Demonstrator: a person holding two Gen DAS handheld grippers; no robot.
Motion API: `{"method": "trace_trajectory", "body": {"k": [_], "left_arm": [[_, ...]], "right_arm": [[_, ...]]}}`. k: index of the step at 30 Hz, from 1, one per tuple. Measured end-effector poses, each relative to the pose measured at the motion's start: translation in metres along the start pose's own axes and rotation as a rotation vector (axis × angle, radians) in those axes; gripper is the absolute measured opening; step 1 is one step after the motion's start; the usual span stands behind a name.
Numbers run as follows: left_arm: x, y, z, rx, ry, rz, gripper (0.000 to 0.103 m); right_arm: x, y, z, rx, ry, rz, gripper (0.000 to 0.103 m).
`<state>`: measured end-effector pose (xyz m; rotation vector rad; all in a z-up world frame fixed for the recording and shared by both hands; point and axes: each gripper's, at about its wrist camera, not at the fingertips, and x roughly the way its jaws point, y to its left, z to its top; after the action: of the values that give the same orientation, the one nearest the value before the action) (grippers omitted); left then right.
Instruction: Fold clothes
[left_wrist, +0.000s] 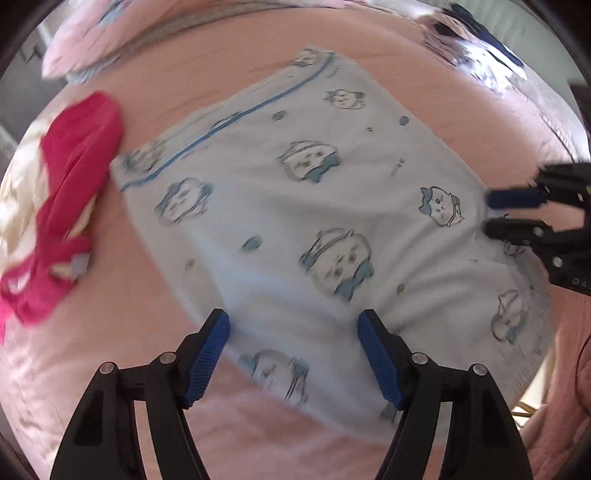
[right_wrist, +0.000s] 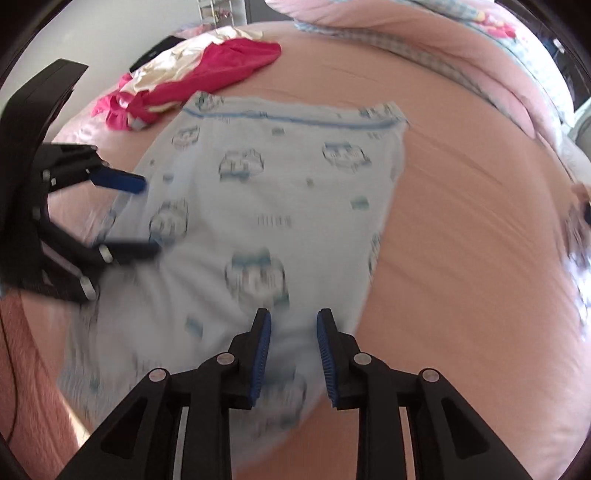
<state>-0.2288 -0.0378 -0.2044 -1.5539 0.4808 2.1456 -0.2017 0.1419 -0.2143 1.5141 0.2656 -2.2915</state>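
Left tongs (left_wrist: 293, 325) spread wide, nothing gripped | right tongs (right_wrist: 294, 325) partly parted, empty | pale-blue cartoon-print cotton garment (left_wrist: 295, 221) spread on pink bed (left_wrist: 147, 295) beneath both tongs | risk: bedsheet pinched with cloth, fold dragged crooked

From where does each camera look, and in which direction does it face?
Left wrist: sits on the left gripper, looks down its open fingers at the printed garment on the pink bed; right gripper shows at right.
Right wrist: sits on the right gripper, facing the same garment; left gripper shows at left.
Shared: garment, red clothing, bed.
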Motion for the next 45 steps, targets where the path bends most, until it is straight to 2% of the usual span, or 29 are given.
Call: {"method": "trace_trajectory", "body": {"k": [2, 5, 7, 8, 9, 11, 13, 15, 16, 21, 22, 24, 26, 29, 31, 35, 41, 45], "left_arm": [[-0.013, -0.002, -0.002, -0.04, -0.058, -0.022, 0.071], [-0.022, -0.025, -0.002, -0.083, -0.135, -0.118, 0.071], [-0.007, -0.039, -0.004, -0.053, -0.084, -0.113, 0.071], [0.0, -0.046, -0.005, -0.035, -0.063, -0.106, 0.071], [0.001, -0.054, -0.016, 0.006, -0.066, -0.061, 0.071], [-0.005, -0.062, -0.035, 0.059, -0.089, -0.008, 0.071], [-0.011, -0.057, -0.044, 0.038, -0.048, -0.007, 0.072], [-0.017, -0.053, -0.049, 0.017, -0.007, -0.004, 0.072], [-0.021, -0.051, -0.049, 0.0, -0.002, -0.007, 0.072], [-0.036, -0.055, -0.039, -0.104, -0.157, -0.048, 0.071], [-0.032, -0.06, -0.035, -0.12, -0.163, -0.036, 0.072], [-0.016, -0.068, -0.041, -0.145, -0.098, 0.035, 0.072], [-0.02, -0.08, -0.05, -0.147, -0.133, 0.076, 0.072], [-0.031, -0.076, -0.071, -0.224, -0.119, 0.051, 0.072], [-0.029, -0.067, -0.077, -0.312, -0.133, 0.004, 0.073], [-0.038, -0.064, -0.084, -0.405, -0.155, -0.012, 0.072], [-0.039, -0.062, -0.109, -0.621, -0.212, -0.162, 0.071], [-0.048, -0.065, -0.126, -0.689, -0.238, -0.187, 0.069]], "right_arm": [[-0.012, -0.003, -0.009, 0.055, -0.01, 0.04, 0.026], [-0.026, 0.0, -0.014, 0.118, -0.048, 0.115, 0.026], [-0.021, 0.008, -0.017, 0.125, -0.02, 0.145, 0.026], [-0.013, 0.012, -0.02, 0.125, 0.017, 0.127, 0.026], [-0.004, 0.016, -0.023, 0.123, 0.054, 0.103, 0.026], [-0.01, 0.017, -0.035, 0.118, 0.031, 0.097, 0.026], [-0.02, 0.016, -0.049, 0.111, 0.027, 0.088, 0.027], [-0.029, 0.012, -0.061, 0.128, 0.047, 0.102, 0.035], [-0.033, 0.008, -0.066, 0.15, 0.054, 0.119, 0.035], [-0.054, 0.01, -0.06, 0.172, -0.058, 0.112, 0.035], [-0.053, 0.013, -0.055, 0.174, -0.07, 0.118, 0.035], [-0.047, 0.02, -0.047, 0.165, -0.074, 0.11, 0.035], [-0.041, 0.018, -0.056, 0.163, -0.044, 0.092, 0.035], [-0.031, 0.012, -0.072, 0.166, 0.005, 0.069, 0.035], [-0.035, 0.008, -0.084, 0.186, 0.01, 0.108, 0.035], [-0.047, -0.002, -0.099, 0.235, 0.002, 0.159, 0.035], [-0.054, -0.011, -0.097, 0.353, -0.049, 0.248, 0.035], [-0.046, -0.001, -0.088, 0.345, -0.033, 0.273, 0.035]]}}
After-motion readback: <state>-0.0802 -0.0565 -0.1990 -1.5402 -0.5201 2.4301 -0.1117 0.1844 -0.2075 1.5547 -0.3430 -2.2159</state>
